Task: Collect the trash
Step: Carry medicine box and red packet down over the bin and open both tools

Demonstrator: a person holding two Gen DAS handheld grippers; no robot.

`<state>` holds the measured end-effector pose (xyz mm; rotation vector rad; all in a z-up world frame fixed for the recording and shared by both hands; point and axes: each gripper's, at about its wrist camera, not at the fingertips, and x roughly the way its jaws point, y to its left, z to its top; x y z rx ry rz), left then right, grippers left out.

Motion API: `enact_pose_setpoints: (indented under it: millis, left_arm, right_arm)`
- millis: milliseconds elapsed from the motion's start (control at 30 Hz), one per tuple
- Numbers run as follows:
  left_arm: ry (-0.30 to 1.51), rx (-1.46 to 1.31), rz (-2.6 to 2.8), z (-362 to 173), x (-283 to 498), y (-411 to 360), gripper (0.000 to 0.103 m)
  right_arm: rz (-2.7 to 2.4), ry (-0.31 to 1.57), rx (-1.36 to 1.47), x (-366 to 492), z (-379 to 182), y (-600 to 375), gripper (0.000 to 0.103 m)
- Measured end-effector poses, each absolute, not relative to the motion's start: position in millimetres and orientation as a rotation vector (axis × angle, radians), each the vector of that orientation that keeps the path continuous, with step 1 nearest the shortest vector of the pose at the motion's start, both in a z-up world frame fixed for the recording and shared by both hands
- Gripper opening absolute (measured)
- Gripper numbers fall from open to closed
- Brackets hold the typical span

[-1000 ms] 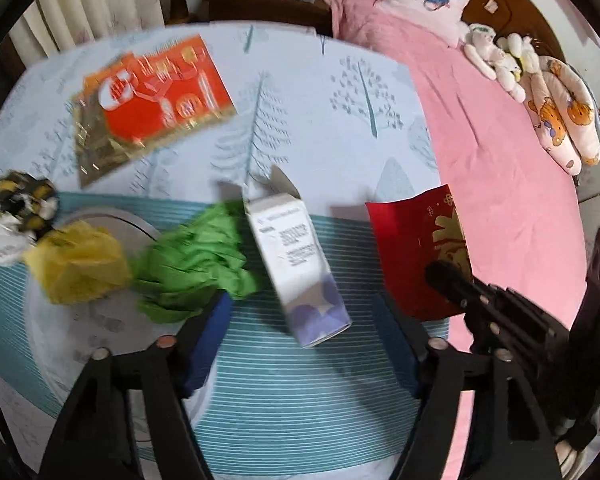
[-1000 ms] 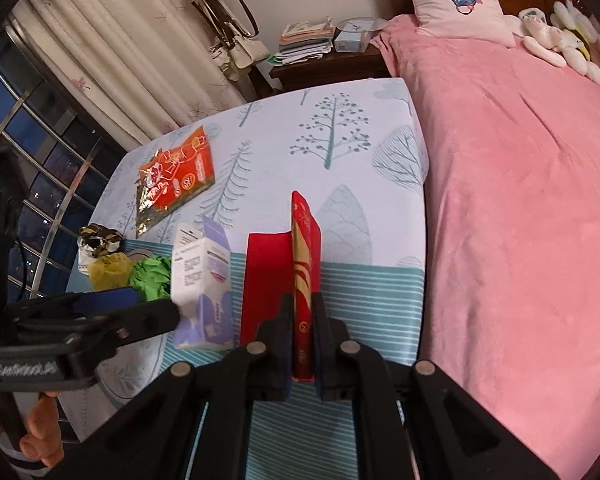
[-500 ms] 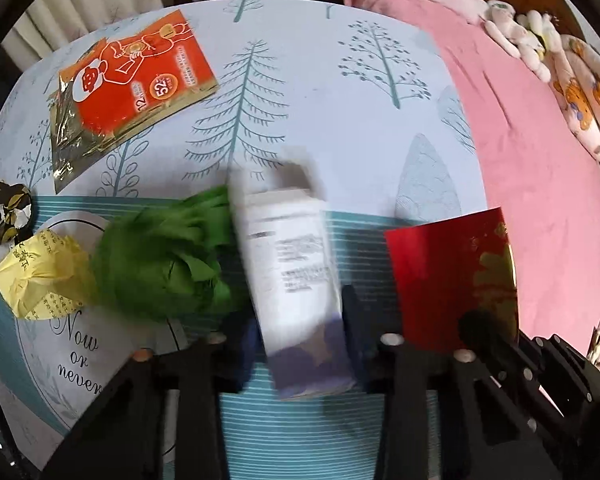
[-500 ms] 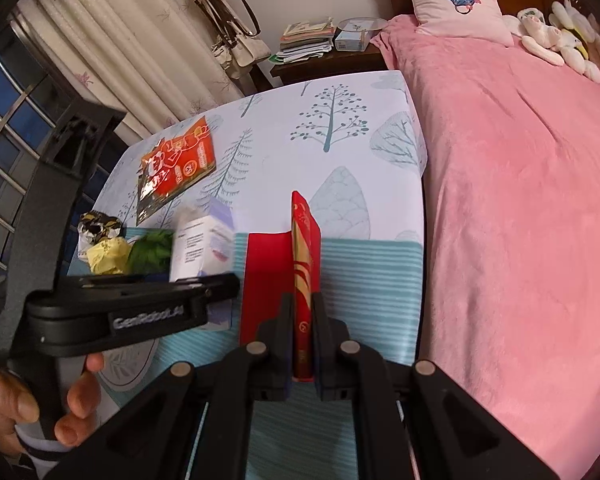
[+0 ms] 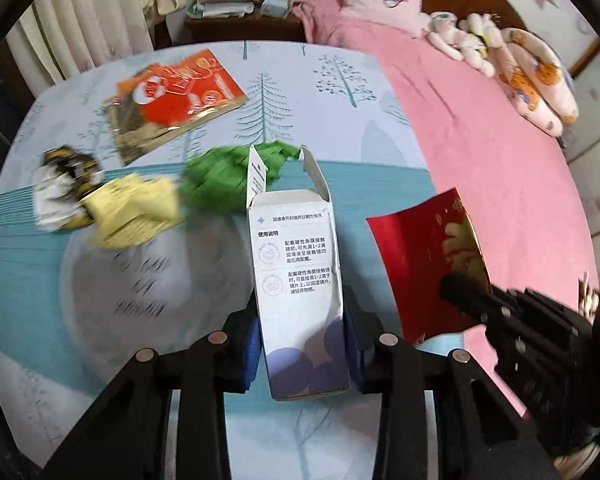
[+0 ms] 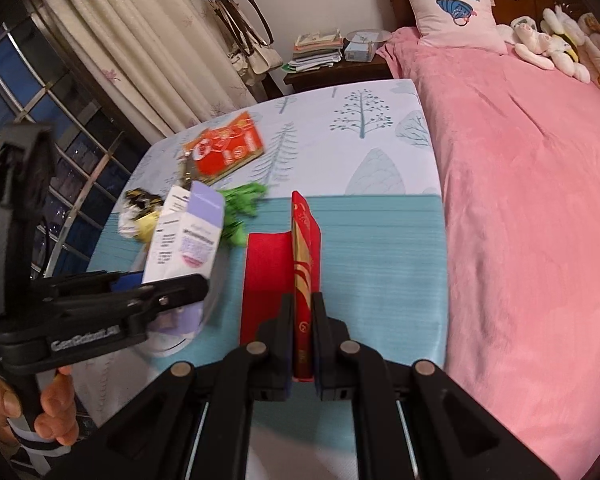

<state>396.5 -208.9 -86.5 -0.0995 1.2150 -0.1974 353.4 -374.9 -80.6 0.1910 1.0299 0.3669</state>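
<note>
Bedroom setting: a desk [image 5: 340, 80] with a tree-print and teal-striped cover stands against a bed with a pink blanket [image 6: 520, 200].

Left gripper [image 5: 302, 344]: jaws partly closed, blue pads pressed against both sides of an opened white carton [image 5: 296, 280] with a purple base. The carton stands upright between the pads, top flaps open.

Right gripper [image 6: 302, 344]: jaws pressed together, pinching the lower edge of a red envelope [image 6: 304, 248] with gold print, held on edge above the teal stripes.

Remaining on the desk: a crumpled green paper [image 5: 220, 176] just behind the carton, a yellow wrapper [image 5: 132, 208] touching a black-and-white wrapper [image 5: 64, 184], and a flat orange-red foil packet [image 5: 176, 96] farther back.
</note>
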Motion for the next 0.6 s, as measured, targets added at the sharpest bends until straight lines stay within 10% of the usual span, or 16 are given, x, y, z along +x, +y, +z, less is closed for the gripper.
enact_pose_setpoints:
  millis: [600]
  left_arm:
    - [1.084, 0.029, -0.369, -32, 163, -51, 0.033]
  right_arm:
    - [0.253, 0.956, 0.254, 118, -44, -242, 0.007]
